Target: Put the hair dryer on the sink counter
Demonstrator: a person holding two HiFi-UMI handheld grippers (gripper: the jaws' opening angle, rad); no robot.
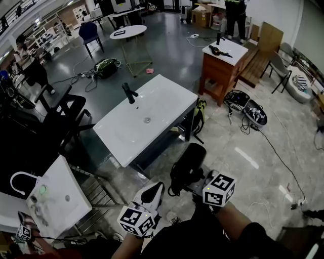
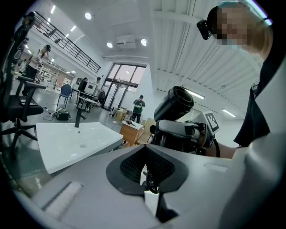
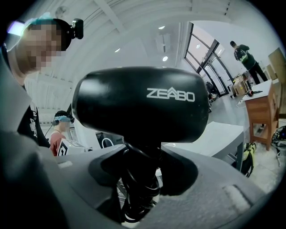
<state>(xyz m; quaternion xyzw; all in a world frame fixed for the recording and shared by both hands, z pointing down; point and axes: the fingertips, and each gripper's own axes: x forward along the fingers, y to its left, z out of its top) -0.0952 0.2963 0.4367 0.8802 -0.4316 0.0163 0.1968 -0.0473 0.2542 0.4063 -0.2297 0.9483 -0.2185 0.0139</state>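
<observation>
My right gripper [image 1: 196, 177] is shut on the handle of a black hair dryer [image 1: 188, 161], which stands upright above the floor, near the sink counter's front corner. In the right gripper view the hair dryer [image 3: 138, 103] fills the middle, and its coiled cord runs down between the jaws of my right gripper [image 3: 143, 172]. The white sink counter [image 1: 126, 134] with a black faucet [image 1: 129, 93] stands ahead. My left gripper [image 1: 158, 188] hovers just left of the dryer with its jaws together. In the left gripper view the left gripper [image 2: 147, 174] holds nothing, and a loop of cord shows beyond it.
A second small white basin [image 1: 61, 195] sits at the lower left. Black office chairs [image 1: 61, 109] stand left of the counter. Right of it are a wooden cabinet [image 1: 223, 66] and bags [image 1: 248, 107] with cables on the floor. A person [image 1: 235, 12] stands far back.
</observation>
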